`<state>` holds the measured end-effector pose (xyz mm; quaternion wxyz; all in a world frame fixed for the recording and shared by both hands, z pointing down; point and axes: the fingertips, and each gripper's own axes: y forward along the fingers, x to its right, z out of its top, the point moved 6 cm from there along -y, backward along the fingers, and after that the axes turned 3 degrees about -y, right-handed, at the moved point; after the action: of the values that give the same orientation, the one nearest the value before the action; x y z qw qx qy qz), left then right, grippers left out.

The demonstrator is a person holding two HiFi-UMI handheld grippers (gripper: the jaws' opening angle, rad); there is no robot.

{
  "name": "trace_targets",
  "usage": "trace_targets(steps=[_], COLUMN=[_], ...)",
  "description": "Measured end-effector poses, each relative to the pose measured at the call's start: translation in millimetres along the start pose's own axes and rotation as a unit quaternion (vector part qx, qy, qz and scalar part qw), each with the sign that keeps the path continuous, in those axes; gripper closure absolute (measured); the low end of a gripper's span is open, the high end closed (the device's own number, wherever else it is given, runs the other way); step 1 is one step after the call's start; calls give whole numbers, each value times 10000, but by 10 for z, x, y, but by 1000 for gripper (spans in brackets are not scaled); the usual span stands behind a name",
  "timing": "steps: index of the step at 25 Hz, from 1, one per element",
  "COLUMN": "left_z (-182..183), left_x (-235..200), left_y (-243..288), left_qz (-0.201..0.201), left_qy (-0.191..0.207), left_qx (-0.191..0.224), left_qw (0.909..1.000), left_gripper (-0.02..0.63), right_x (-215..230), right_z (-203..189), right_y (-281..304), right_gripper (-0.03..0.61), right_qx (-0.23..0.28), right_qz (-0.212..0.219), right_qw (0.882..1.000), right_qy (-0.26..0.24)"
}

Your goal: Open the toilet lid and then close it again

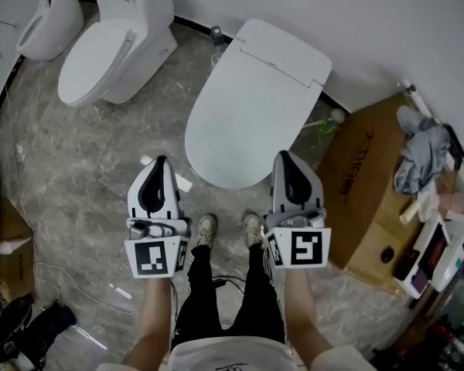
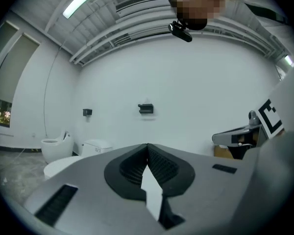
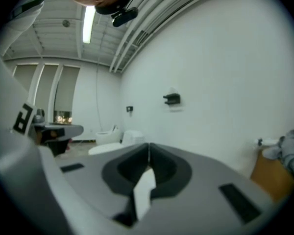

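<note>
The left hand-held gripper (image 1: 161, 161) and the right hand-held gripper (image 1: 284, 155) were both closed tight and empty, one on either side of the person's shoes (image 1: 208, 229). Just ahead, the rounded front edge of the closed toilet lid (image 1: 255, 107) lay between their tips, with bare floor (image 1: 85, 153) to the left and a cardboard box (image 1: 367, 184) crowding the right. Farther off stood a second toilet (image 1: 116, 49) against the white wall (image 1: 371, 14).

Three toilets (image 1: 255, 107) (image 1: 116, 49) (image 1: 46, 23) stand beyond the two grippers' (image 1: 161, 161) (image 1: 284, 155) fingertips, two shoes (image 1: 207, 229) (image 1: 253, 226) behind them, one brown cardboard box (image 1: 363, 184) to their right.
</note>
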<state>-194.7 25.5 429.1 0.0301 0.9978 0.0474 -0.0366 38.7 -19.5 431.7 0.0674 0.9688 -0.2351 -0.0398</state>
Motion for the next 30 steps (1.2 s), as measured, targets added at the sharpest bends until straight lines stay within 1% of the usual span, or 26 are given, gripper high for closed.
trace_targets(steps=[3, 6, 7, 11, 15, 20, 21, 22, 23, 24, 25, 28, 30], left_z=[-368, -653, -751, -1178, -1433, -1633, -1690, -1757, -1832, -1915, -2006, -2351, -2587], left_x=[-41, -27, -39, -81, 2, -24, -24, -21, -16, -12, -9, -1, 23], left_y=[52, 74, 84, 79, 78, 94, 107, 122, 134, 138, 133, 100, 37], left_qz=[-39, -240, -298, -210, -236, -310, -387, -503, -639, -767, -868, -1021, -1110], left_qy=[-91, -145, -120, 10, -4, 57, 1, -79, -151, -189, -191, -193, -275], left_qx=[-15, 114, 94, -417, -568, -722, -762, -804, -853, -921, -1017, -1412, -1646], left_qw=[9999, 9995, 9994, 9989, 9981, 9969, 9963, 9955, 9942, 9926, 9908, 9845, 9797], left_gripper=[588, 588, 588, 588, 586, 584, 567, 520, 469, 425, 406, 399, 376], right_x=[-27, -91, -122, -197, -198, -205, -192, -182, -177, -176, -174, -150, -161], right_z=[-384, -696, -790, -1129, -1422, -1587, -1622, -1673, -1736, -1808, -1884, -2170, -2418], right_y=[33, -2, -1, 33, -76, -25, -4, 17, 31, 32, 19, -58, -128], right_gripper=[548, 548, 548, 548, 548, 547, 546, 545, 488, 376, 365, 362, 330], right_qx=[-220, -462, -543, -807, -1046, -1135, -1163, -1212, -1275, -1340, -1399, -1626, -1899], right_qz=[-107, -54, -38, 31, 26, 215, 274, 357, 456, 543, 590, 501, 421], right_qw=[9997, 9989, 9985, 9967, 9945, 9930, 9925, 9915, 9901, 9884, 9871, 9837, 9793], right_qy=[-28, -25, -30, -33, 81, 228, 253, 307, 382, 458, 517, 576, 563])
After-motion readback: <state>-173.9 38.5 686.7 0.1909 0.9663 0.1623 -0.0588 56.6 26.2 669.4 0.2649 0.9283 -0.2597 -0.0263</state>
